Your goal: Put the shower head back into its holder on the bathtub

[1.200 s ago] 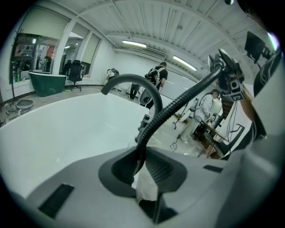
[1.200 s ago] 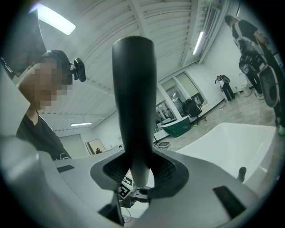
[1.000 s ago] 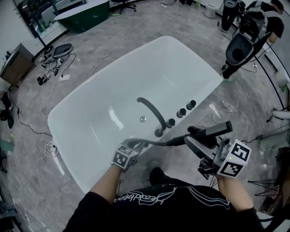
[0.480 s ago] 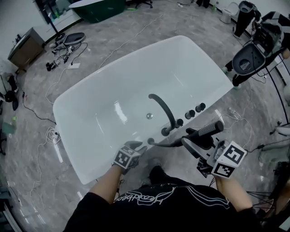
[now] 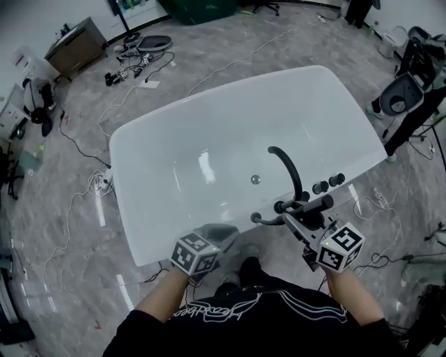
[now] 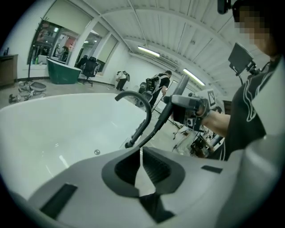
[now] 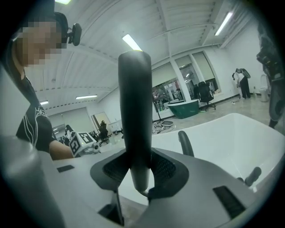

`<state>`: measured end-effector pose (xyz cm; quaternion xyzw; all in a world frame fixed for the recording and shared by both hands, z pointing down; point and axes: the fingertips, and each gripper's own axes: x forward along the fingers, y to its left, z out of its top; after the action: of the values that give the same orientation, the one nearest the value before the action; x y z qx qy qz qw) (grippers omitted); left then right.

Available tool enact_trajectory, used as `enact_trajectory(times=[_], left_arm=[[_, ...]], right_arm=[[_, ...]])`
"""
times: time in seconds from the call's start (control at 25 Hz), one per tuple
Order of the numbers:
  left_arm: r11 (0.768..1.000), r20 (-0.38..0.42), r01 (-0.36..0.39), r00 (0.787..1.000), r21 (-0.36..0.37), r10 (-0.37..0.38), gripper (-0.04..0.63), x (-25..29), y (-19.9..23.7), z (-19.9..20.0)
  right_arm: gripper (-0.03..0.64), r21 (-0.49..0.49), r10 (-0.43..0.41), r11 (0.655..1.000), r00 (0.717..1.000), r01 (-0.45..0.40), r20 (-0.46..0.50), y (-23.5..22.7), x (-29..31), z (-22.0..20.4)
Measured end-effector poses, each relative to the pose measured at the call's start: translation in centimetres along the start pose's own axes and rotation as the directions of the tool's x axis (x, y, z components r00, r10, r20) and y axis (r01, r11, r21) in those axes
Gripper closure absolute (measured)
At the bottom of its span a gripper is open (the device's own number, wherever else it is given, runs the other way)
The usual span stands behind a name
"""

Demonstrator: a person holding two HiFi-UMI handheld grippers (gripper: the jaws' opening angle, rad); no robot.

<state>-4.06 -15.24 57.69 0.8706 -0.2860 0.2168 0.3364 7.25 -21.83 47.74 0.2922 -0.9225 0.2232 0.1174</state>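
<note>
The white bathtub (image 5: pixel 146 223) lies in front of me, with a black curved faucet (image 5: pixel 286 167) on its near rim. My right gripper (image 5: pixel 306 213) is shut on the dark shower head (image 5: pixel 312 204), held just above the rim beside the faucet base. In the right gripper view the shower head (image 7: pixel 133 111) stands upright between the jaws. Its black hose (image 5: pixel 268 222) runs left to a small dark fitting (image 5: pixel 255 218) on the rim. My left gripper (image 5: pixel 219 232) hovers at the tub's near edge, clear of the hose. Its jaws are closing with nothing between them (image 6: pixel 140 153).
Two black knobs (image 5: pixel 329 184) sit on the rim right of the faucet. Cables (image 5: pixel 83 181) trail over the grey floor on the left. A dark green tub (image 5: pixel 202 8) stands far back, a cabinet (image 5: pixel 77 49) at the far left, and black equipment (image 5: pixel 411 90) on the right.
My left gripper let go of the hose and drew back and up from the rim. My right gripper came down toward the rim by the faucet with the shower head.
</note>
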Motion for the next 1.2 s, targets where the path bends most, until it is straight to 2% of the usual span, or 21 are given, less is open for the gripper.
enact_trajectory(times=[0.16,0.28,0.44,0.64,0.88,1.08,1.2], left_arm=[[0.999,0.039,-0.043,0.998,0.015,0.043,0.591,-3.8,0.0,0.4],[0.998,0.089,-0.06,0.994,0.001,0.059,0.591,-6.2,-0.3,0.8],[0.996,0.115,-0.089,0.989,-0.017,0.09,0.591,-8.4,-0.2,-0.3],[0.988,0.092,-0.142,0.985,-0.068,0.148,0.591,-10.2,0.7,-3.0],[0.979,0.083,-0.165,0.981,-0.121,0.176,0.591,-11.9,1.5,-5.7],[0.976,0.134,-0.138,0.978,-0.168,0.161,0.591,-12.6,1.6,-4.8],[0.976,0.159,-0.124,0.975,-0.178,0.153,0.591,-12.7,1.7,-4.1]], right_arm=[[0.48,-0.07,-0.012,0.997,0.999,0.009,-0.049,0.2,3.4,-2.5],[0.48,-0.106,-0.031,0.994,0.996,0.022,-0.085,0.1,5.6,-4.6],[0.48,-0.162,-0.054,0.986,0.99,0.032,-0.128,-0.7,8.2,-7.8],[0.48,-0.178,-0.08,0.983,0.983,0.05,-0.166,-2.0,10.8,-10.6],[0.48,-0.164,-0.112,0.983,0.979,0.084,-0.172,-2.8,12.8,-12.5],[0.48,-0.166,-0.121,0.982,0.972,0.088,-0.203,-3.5,14.0,-14.7],[0.48,-0.167,-0.141,0.981,0.958,0.101,-0.249,-4.4,14.6,-17.0]])
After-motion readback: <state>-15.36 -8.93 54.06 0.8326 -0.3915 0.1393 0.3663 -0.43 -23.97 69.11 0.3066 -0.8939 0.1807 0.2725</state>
